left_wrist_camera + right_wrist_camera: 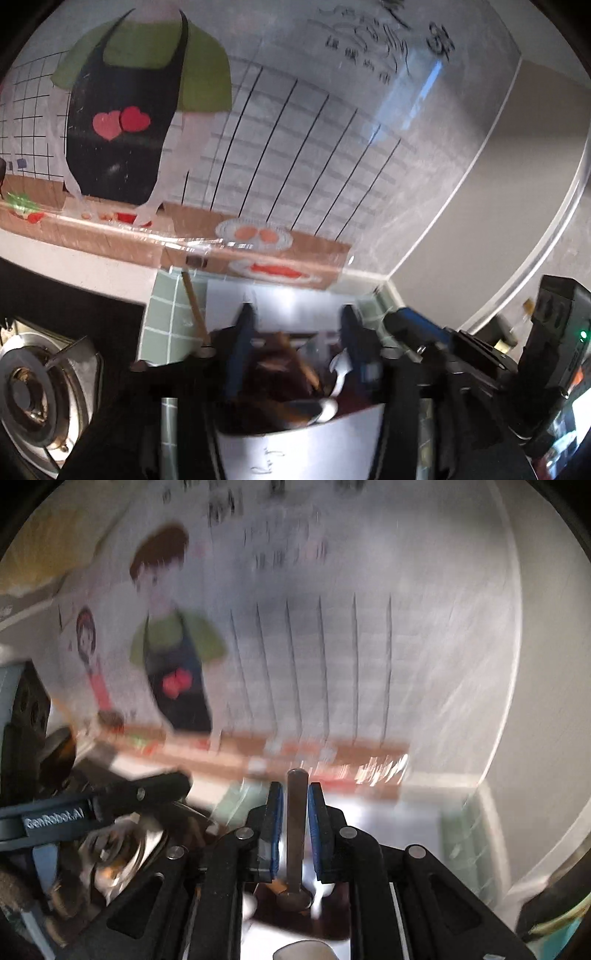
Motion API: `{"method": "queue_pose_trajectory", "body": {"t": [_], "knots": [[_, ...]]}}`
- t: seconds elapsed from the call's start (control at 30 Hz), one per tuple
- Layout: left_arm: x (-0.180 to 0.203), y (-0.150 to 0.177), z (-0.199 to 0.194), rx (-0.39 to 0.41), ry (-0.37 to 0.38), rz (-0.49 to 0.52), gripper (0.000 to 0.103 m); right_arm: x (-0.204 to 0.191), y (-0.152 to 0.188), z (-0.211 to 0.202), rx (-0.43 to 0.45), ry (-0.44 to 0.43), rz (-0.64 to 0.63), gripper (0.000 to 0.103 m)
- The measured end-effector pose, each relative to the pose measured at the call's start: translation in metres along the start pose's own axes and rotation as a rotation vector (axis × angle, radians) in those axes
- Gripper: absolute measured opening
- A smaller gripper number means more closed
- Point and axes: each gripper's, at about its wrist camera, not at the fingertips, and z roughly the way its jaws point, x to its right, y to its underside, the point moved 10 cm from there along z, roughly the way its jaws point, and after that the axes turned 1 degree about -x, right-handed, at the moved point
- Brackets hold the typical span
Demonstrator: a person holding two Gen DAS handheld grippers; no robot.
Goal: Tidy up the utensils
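Note:
In the left wrist view my left gripper has its blue pads spread wide around a white cup-like holder. The holder contains a metal spoon and brown wooden utensils. Whether the pads touch the holder is hard to tell. A wooden stick leans to the left. In the right wrist view my right gripper has its blue pads close on either side of a dark metal utensil handle that stands upright, its lower end in a dark bowl shape below. The right gripper's body shows in the left view.
A gas burner sits at lower left. A clear panel with a cartoon kitchen poster stands behind. Green tiled counter lies ahead, a grey wall to the right. The left gripper's arm crosses the right view.

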Motion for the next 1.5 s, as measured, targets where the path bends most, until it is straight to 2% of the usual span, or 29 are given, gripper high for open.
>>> {"method": "queue_pose_trajectory", "body": {"t": [0.07, 0.13, 0.23, 0.33, 0.4, 0.47, 0.53, 0.67, 0.73, 0.87, 1.13, 1.5], "knots": [[-0.002, 0.006, -0.006, 0.004, -0.024, 0.017, 0.07, 0.004, 0.014, -0.001, -0.035, 0.022, 0.037, 0.023], [-0.006, 0.009, -0.021, 0.026, -0.049, 0.023, 0.072, 0.009, 0.023, -0.016, -0.031, 0.059, 0.069, 0.023], [-0.004, 0.021, -0.057, 0.079, -0.102, 0.076, 0.073, 0.011, 0.029, -0.055, 0.031, 0.103, 0.104, 0.023], [0.003, 0.039, -0.094, 0.137, -0.167, 0.129, 0.074, 0.005, 0.036, -0.103, 0.111, 0.117, 0.106, 0.028], [0.009, 0.057, -0.121, 0.173, -0.209, 0.16, 0.074, -0.007, 0.046, -0.132, 0.15, 0.114, 0.065, 0.034], [0.014, 0.08, -0.146, 0.206, -0.28, 0.187, 0.074, -0.022, 0.059, -0.159, 0.181, 0.113, 0.016, 0.035], [0.019, 0.106, -0.164, 0.21, -0.318, 0.195, 0.074, -0.036, 0.075, -0.18, 0.194, 0.089, -0.018, 0.036], [0.039, 0.159, -0.186, 0.183, -0.348, 0.193, 0.074, -0.044, 0.118, -0.202, 0.144, 0.062, -0.012, 0.036], [0.047, 0.176, -0.196, 0.178, -0.37, 0.182, 0.074, -0.043, 0.138, -0.206, 0.108, 0.05, 0.001, 0.036], [0.061, 0.201, -0.215, 0.189, -0.391, 0.16, 0.073, -0.042, 0.164, -0.225, 0.1, 0.038, -0.018, 0.036], [0.083, 0.213, -0.243, 0.228, -0.426, 0.145, 0.073, -0.052, 0.177, -0.252, 0.139, 0.006, -0.084, 0.036], [0.093, 0.214, -0.249, 0.228, -0.415, 0.138, 0.073, -0.05, 0.181, -0.258, 0.141, -0.006, -0.084, 0.036]]}}
